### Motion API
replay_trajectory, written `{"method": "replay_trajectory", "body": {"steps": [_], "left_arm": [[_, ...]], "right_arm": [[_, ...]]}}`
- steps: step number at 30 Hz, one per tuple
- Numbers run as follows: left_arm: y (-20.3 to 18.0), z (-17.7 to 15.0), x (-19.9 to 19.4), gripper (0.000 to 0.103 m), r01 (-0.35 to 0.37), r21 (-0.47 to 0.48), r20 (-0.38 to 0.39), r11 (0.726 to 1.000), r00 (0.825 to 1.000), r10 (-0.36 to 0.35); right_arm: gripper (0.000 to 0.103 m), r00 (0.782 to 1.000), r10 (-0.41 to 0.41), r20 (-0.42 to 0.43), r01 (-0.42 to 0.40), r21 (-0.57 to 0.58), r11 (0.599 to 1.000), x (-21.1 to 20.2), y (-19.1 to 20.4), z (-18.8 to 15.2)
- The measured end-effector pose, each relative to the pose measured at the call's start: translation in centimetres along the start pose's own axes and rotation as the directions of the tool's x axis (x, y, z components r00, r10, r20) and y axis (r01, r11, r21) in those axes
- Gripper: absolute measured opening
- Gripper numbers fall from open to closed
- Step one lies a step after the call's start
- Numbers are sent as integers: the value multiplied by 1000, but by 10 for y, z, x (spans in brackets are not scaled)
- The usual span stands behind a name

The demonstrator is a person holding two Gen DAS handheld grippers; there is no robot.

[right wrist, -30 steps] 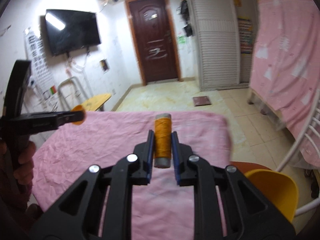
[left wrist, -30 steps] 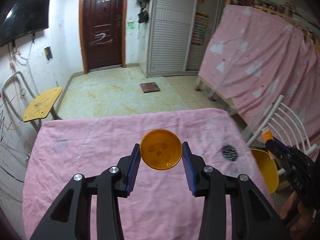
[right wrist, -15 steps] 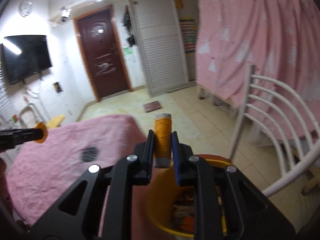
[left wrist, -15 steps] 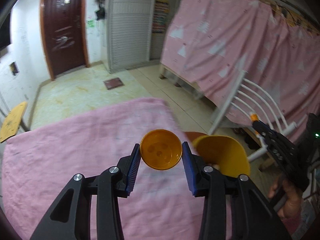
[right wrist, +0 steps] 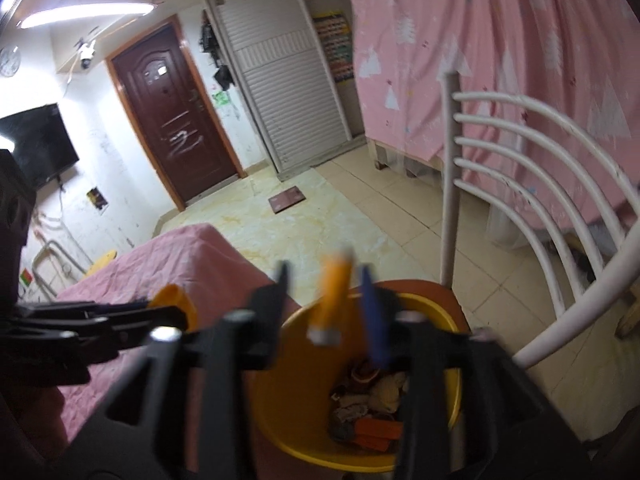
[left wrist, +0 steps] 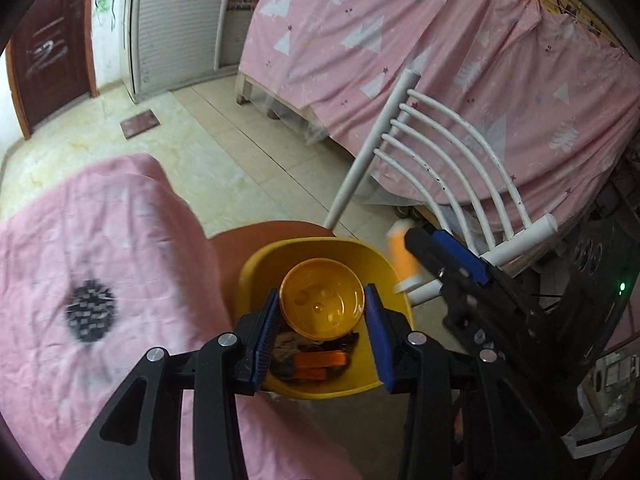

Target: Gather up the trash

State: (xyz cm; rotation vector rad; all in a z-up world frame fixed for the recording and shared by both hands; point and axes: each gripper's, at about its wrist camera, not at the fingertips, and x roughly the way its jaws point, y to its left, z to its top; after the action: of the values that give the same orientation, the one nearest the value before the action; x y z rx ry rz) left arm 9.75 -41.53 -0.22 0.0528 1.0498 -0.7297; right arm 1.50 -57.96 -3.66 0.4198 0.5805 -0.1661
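My left gripper (left wrist: 322,308) is shut on a round orange cup (left wrist: 320,296), which hangs right above the yellow bin (left wrist: 260,268). The bin stands on a brown chair seat and holds several scraps (left wrist: 316,360). My right gripper (right wrist: 325,280) hovers over the same bin (right wrist: 276,412), and its jaws are opening. A blurred, tilted orange thread spool (right wrist: 334,292) sits loose between them, with a gap at the left finger. The left wrist view shows this spool (left wrist: 402,258) at the right gripper's tips, over the bin's right rim.
A dark spiky ball (left wrist: 91,316) lies on the pink table cloth (left wrist: 120,220) left of the bin. The white chair back (left wrist: 440,160) rises just behind the bin. A pink curtain (left wrist: 480,60) and tiled floor (left wrist: 224,152) lie beyond.
Both grippers swung right from over the pink table to above the yellow bin. The right jaws spread apart and the spool now tilts loose between them. The left still grips the cup.
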Motion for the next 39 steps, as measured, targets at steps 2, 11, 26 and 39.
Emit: {"method": "replay_trajectory", "body": {"steps": [2,11,26,39], "left_arm": [[0,2,8,42,24,-24,-12,999,1000,-25],[-3,0,6,63,22,-18,10,1000,1000,-22],[56,-17,-83,80,-194,-59,181,979,963,202],[136,-65,-139,84,-495,-163,249,854,817,521]], "right_arm": [[50,1000,2,-2,-2,13,1000,1,-3,-2],[54,1000,4,30,-5,27,1000,-7,-3,1],[97,998,26,65,-20,-93,995,-17,52,1],[97,973,220,72,-197,-242,950,-40,147,-20]]}}
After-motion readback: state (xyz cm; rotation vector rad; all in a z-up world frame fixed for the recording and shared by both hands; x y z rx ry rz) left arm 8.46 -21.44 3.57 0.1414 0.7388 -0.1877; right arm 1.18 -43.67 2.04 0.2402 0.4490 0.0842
